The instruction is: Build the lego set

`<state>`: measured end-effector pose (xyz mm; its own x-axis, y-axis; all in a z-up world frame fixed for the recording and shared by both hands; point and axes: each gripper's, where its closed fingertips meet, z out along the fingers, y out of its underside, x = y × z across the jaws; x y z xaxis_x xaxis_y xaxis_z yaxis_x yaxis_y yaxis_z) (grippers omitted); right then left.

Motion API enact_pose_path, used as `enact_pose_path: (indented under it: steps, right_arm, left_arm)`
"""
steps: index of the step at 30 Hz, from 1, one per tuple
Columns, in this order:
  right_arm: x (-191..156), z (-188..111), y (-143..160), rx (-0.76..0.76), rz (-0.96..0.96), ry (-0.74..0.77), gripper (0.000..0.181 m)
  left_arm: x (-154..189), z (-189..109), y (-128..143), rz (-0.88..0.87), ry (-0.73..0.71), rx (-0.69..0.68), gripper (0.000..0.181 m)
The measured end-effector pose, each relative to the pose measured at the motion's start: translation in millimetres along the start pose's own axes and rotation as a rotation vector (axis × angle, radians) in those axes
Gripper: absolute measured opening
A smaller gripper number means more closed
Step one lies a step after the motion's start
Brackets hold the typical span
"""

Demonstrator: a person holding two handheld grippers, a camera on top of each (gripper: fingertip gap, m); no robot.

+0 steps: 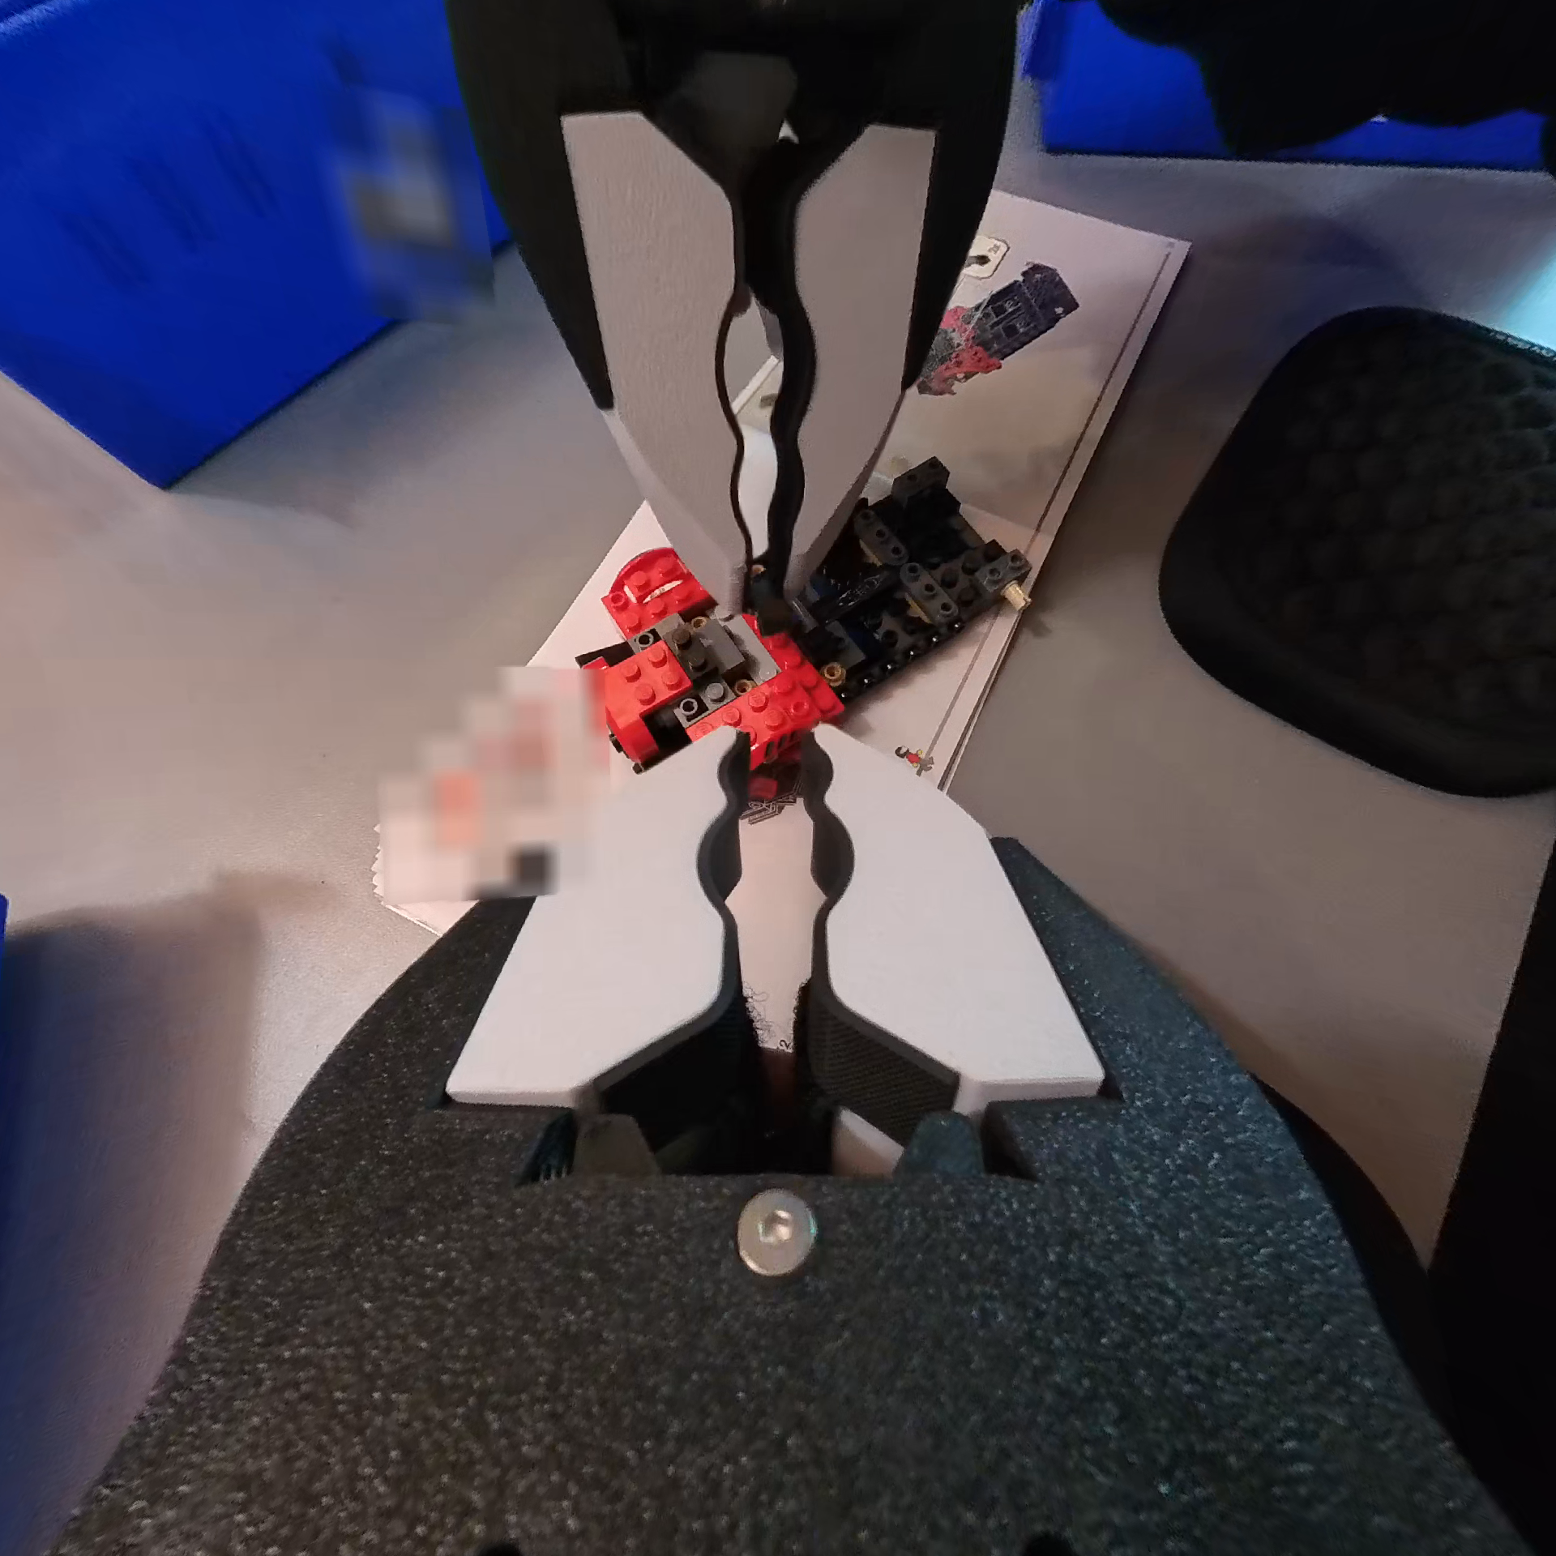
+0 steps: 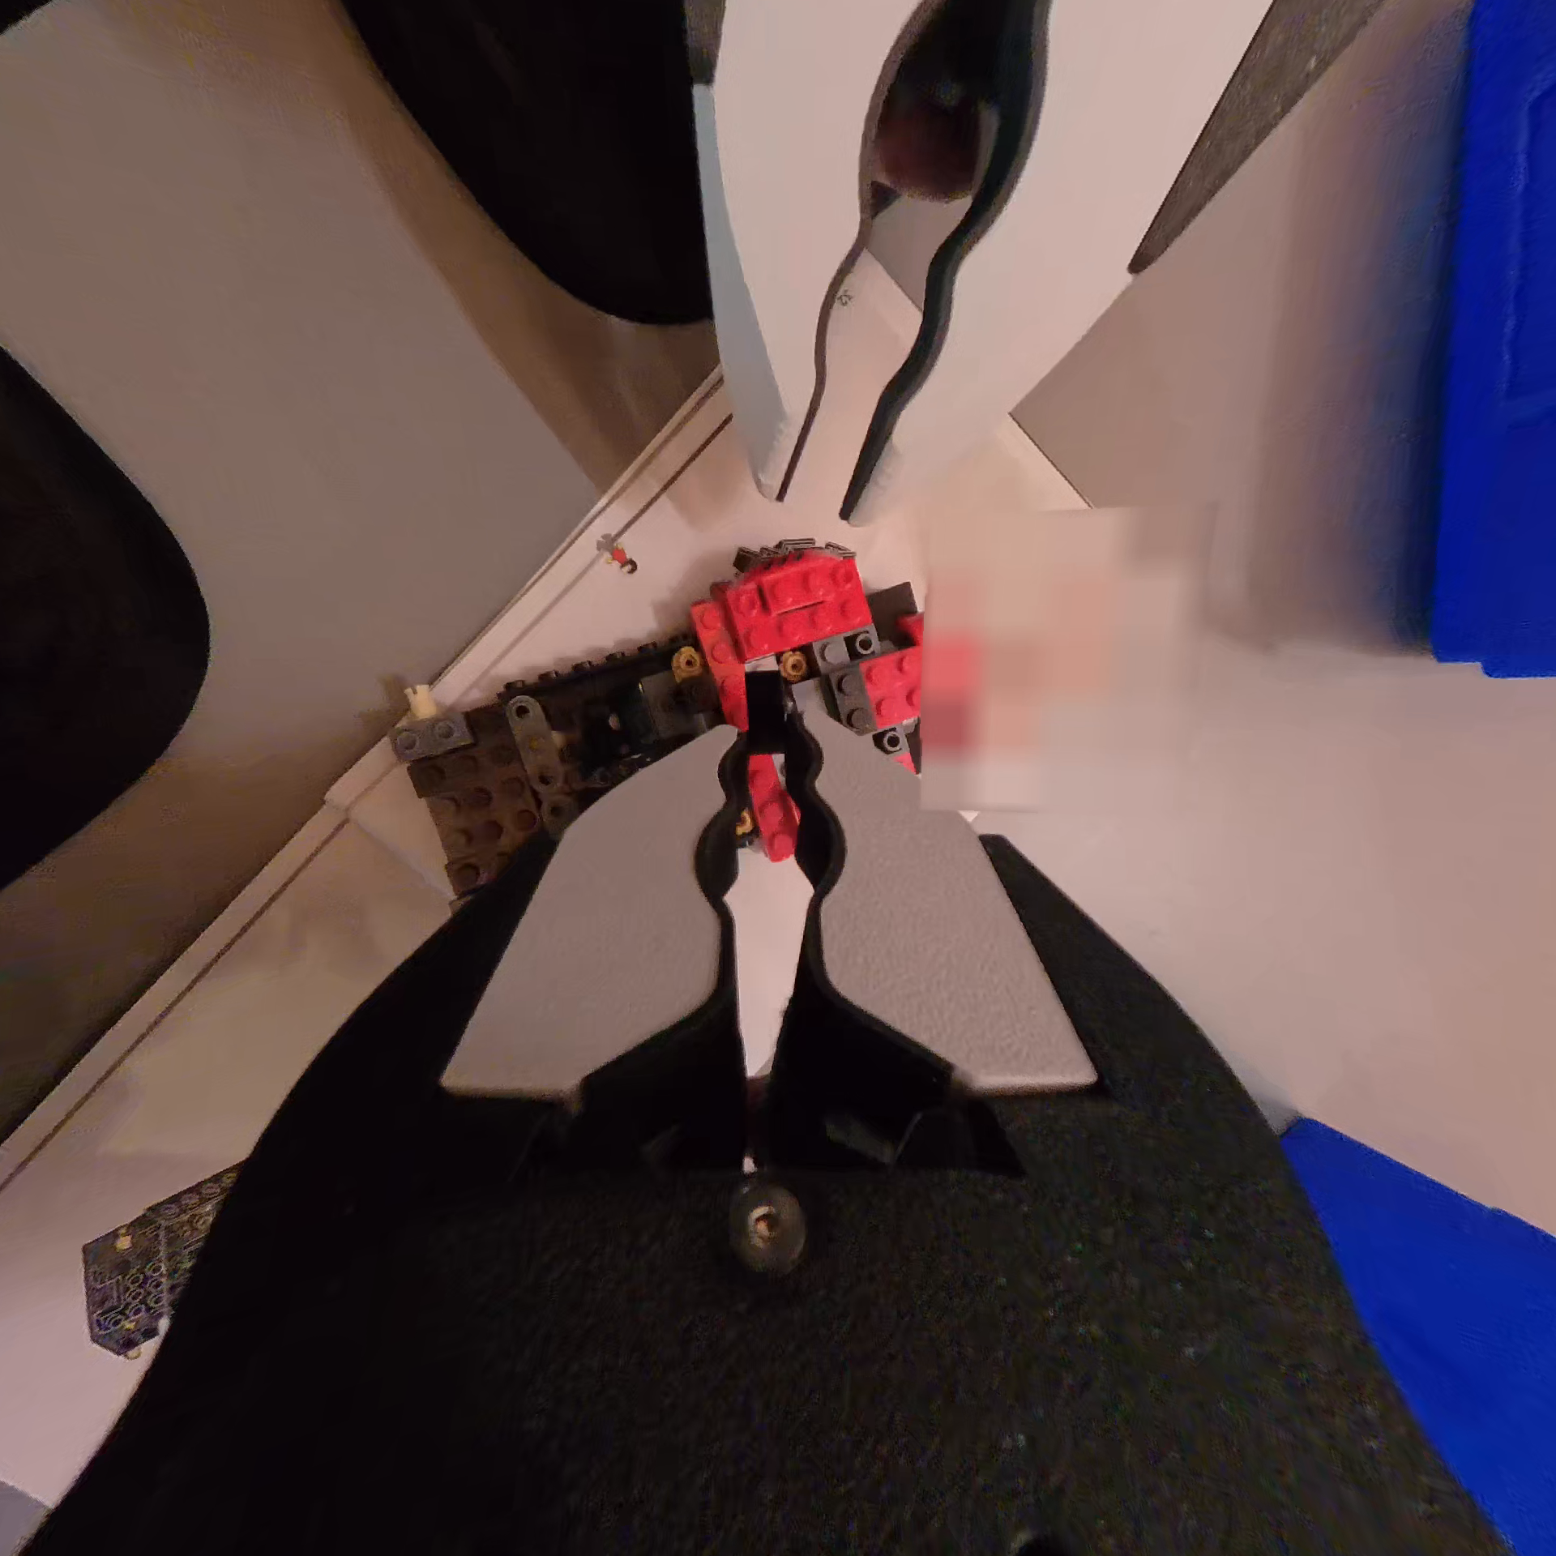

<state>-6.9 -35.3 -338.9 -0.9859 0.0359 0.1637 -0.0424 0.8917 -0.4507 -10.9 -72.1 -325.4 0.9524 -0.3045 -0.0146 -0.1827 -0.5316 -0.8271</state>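
Note:
A part-built lego model lies on an open instruction booklet (image 1: pixel 1052 421). Its red front half (image 1: pixel 665 682) (image 2: pixel 791 606) joins a black rear chassis (image 1: pixel 909 581) (image 2: pixel 589 707). My right gripper (image 2: pixel 768 737) is shut on a small black piece (image 2: pixel 764 703) and holds it down onto the middle of the model. In the left wrist view it comes in from the top (image 1: pixel 758 602). My left gripper (image 1: pixel 776 745) is narrowly open and empty at the model's near red edge. In the right wrist view it stands just beyond the model (image 2: pixel 812 505).
Blue bins (image 1: pixel 210 210) (image 2: pixel 1499 337) stand along the edges of the grey table (image 1: pixel 253 631). A black mesh-textured pad (image 1: pixel 1364 547) lies beside the booklet. A blurred patch covers part of the booklet next to the model. One gripper's finger ends stand about 5 cm off the other's.

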Motion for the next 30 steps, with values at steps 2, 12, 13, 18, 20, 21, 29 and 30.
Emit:
enact_pose_path:
  steps: [2, 12, 13, 18, 20, 21, 29, 30]
  right_arm:
    - [-1.5, 2.1, -1.4, -0.003, -0.004, -0.012, 0.008]
    - [-0.5, 9.2, -4.3, -0.035, -0.017, -0.051, 0.008]
    - [-0.8, 9.7, -4.2, -0.041, -0.02, -0.055, 0.008]
    - [-1.5, 11.4, -4.3, -0.067, -0.035, -0.066, 0.008]
    - [-1.3, 11.7, -4.7, -0.07, -0.037, -0.068, 0.008]
    - [-1.3, 12.0, -5.0, -0.071, -0.037, -0.07, 0.008]
    - [-1.8, 14.6, -6.3, -0.079, -0.04, -0.094, 0.008]
    - [-1.4, 15.0, -6.3, -0.08, -0.04, -0.096, 0.008]
  left_arm:
    - [0.4, 1.5, 1.5, 0.007, -0.001, -0.013, 0.011]
    - [1.7, 5.7, 6.0, 0.015, 0.004, -0.046, 0.009]
    - [1.8, 6.0, 6.3, 0.017, 0.004, -0.049, 0.009]
    - [2.0, 7.1, 7.7, 0.021, 0.003, -0.059, 0.009]
    - [1.8, 7.3, 8.1, 0.02, 0.002, -0.061, 0.009]
    - [1.7, 7.4, 8.2, 0.019, 0.002, -0.061, 0.008]
    - [1.4, 8.4, 9.2, 0.014, 0.004, -0.067, 0.008]
    - [1.3, 8.5, 9.3, 0.015, 0.003, -0.067, 0.008]
